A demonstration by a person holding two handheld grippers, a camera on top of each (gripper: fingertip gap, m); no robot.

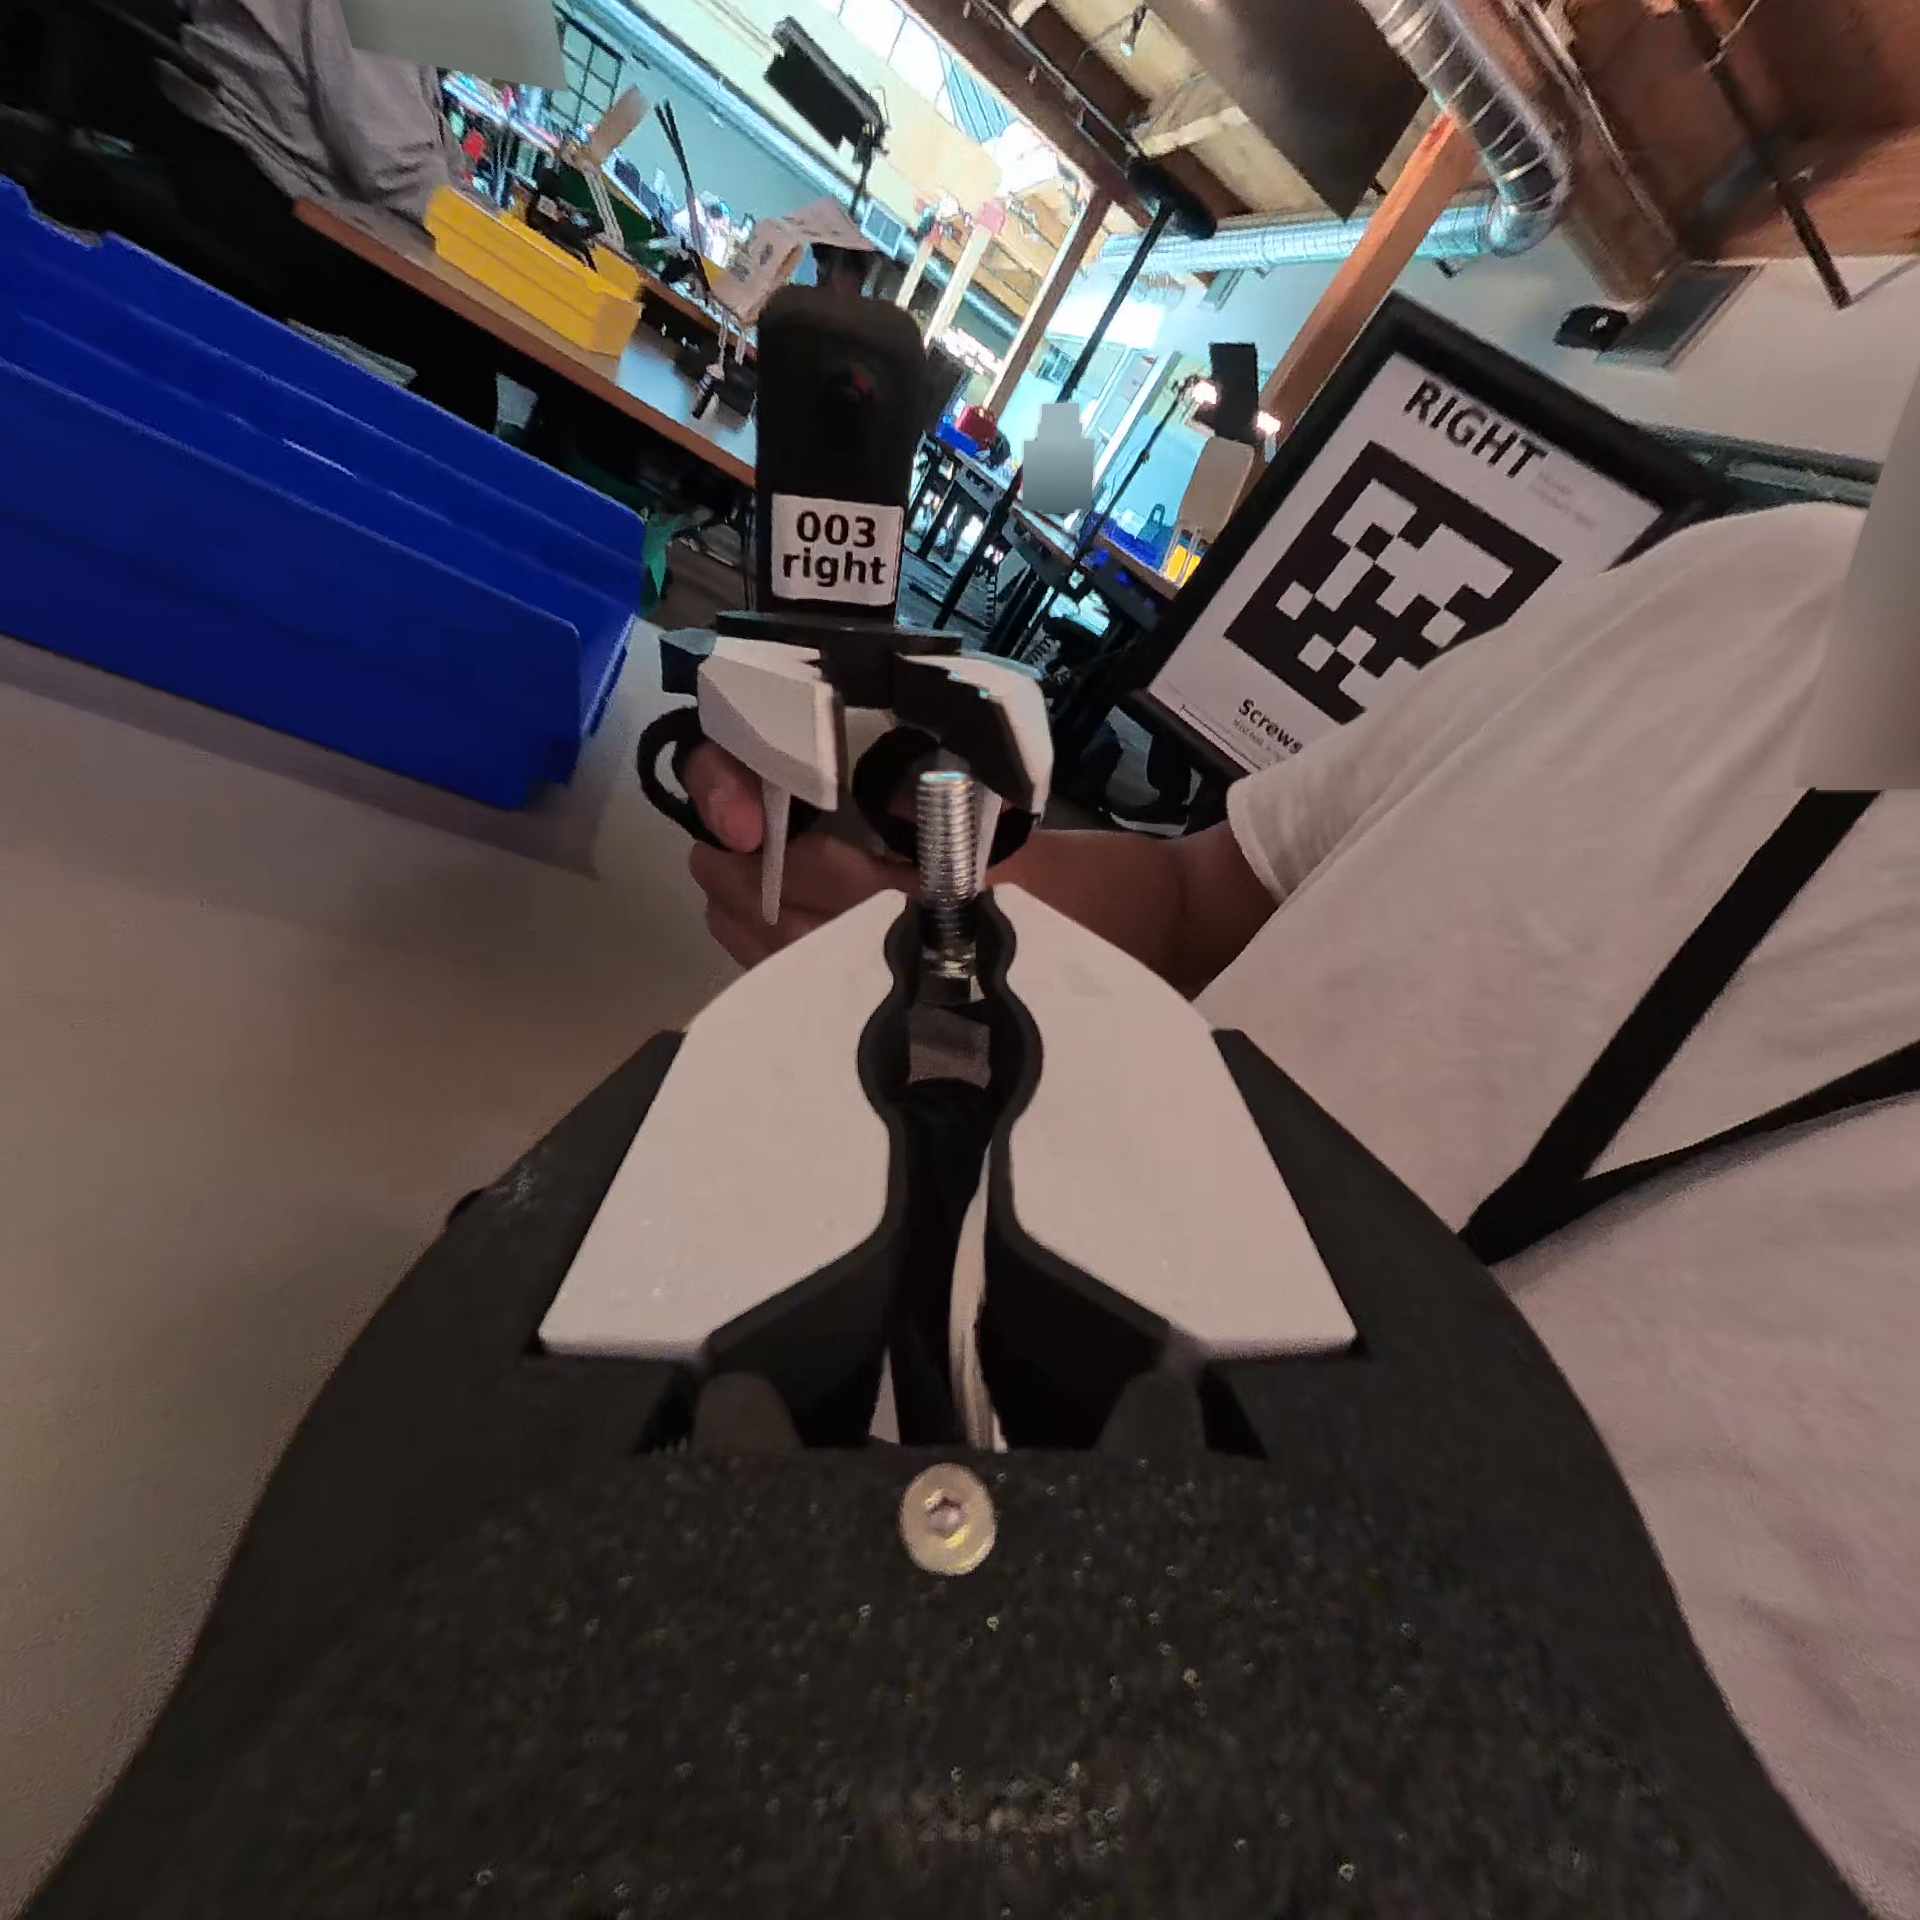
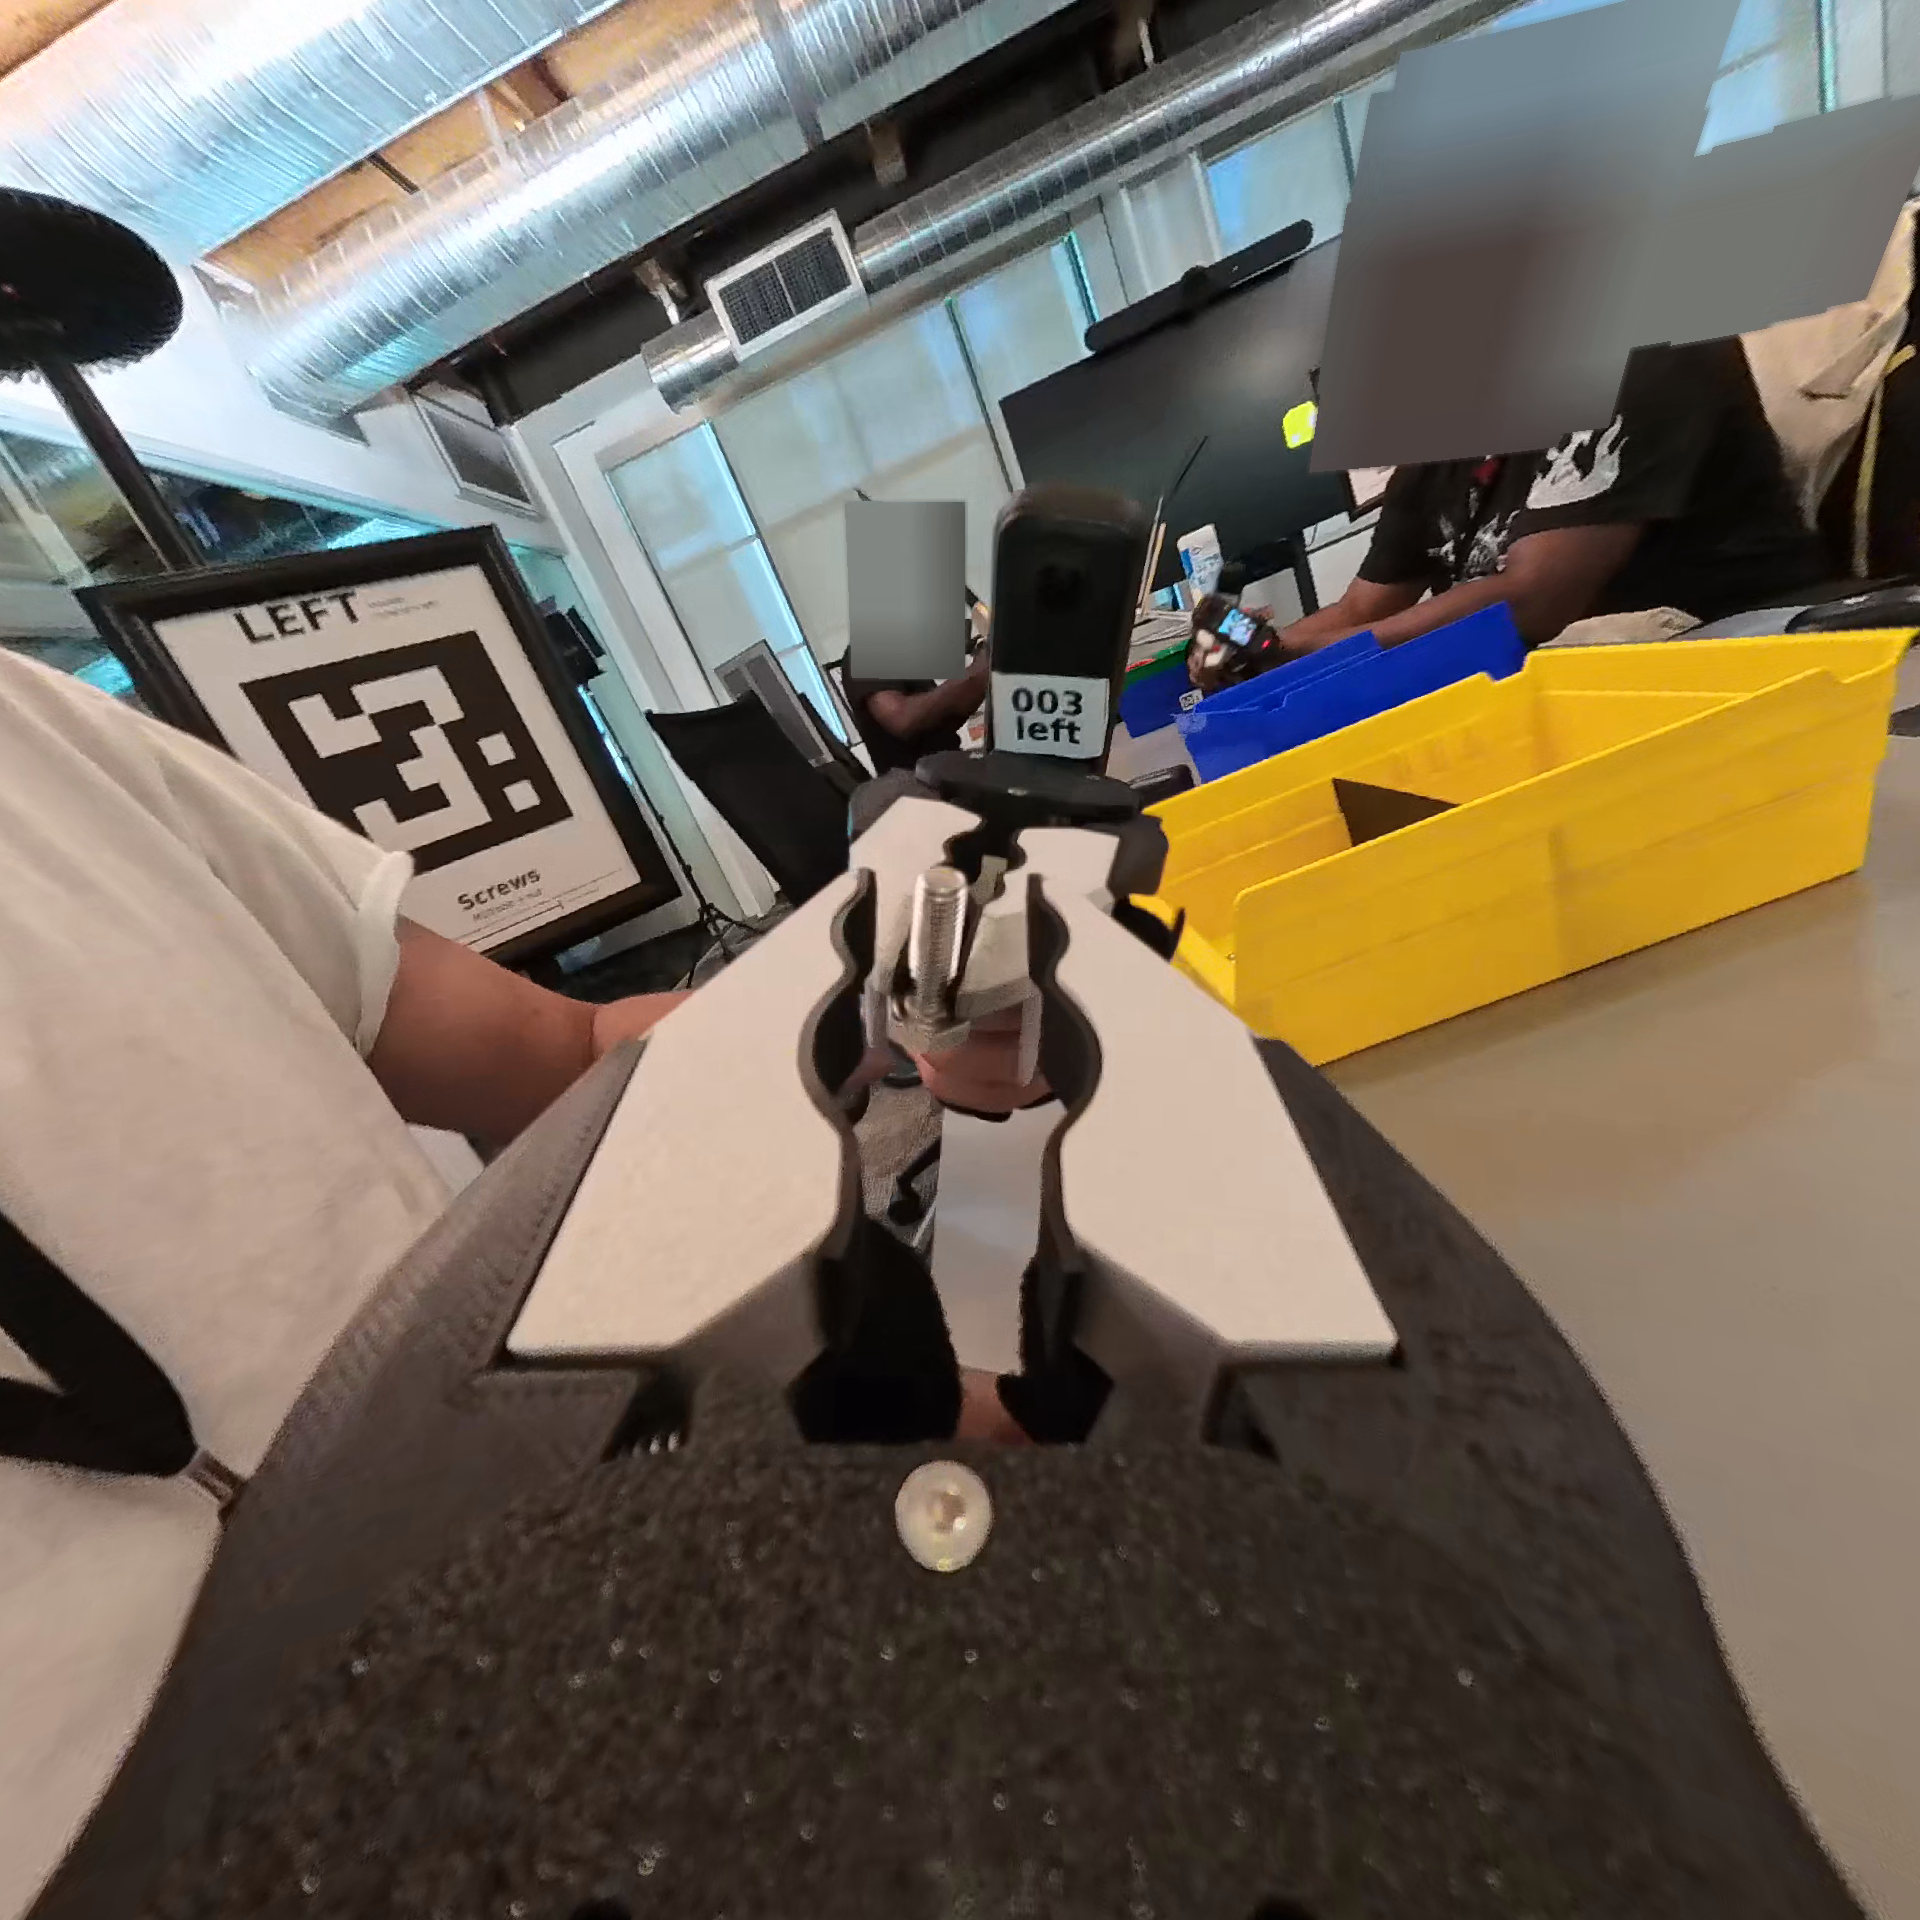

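My left gripper (image 1: 943, 906) is shut on the lower end of a silver bolt (image 1: 943, 836). The threaded shank sticks up past the fingertips, and a nut (image 1: 951, 964) sits at its base between the fingers. The right gripper (image 1: 899, 805) faces it, held in a hand, with its jaws apart on either side of the bolt's tip. In the right wrist view my right gripper (image 2: 951, 896) is open, and the bolt (image 2: 935, 935) stands in the gap between its fingertips. The left gripper (image 2: 971, 997) clamps the bolt from behind. Whether the right fingers touch the bolt is unclear.
Blue bins (image 1: 312, 499) stand on the table (image 1: 260, 1039) at the left. A yellow divided bin (image 2: 1507, 831) stands on the table at the right. Framed marker signs (image 1: 1403, 561) (image 2: 395, 748) stand at the table's edge. The holder's white shirt (image 1: 1558, 935) is close by. Other people sit beyond. My left and right fingertips are right by each other.
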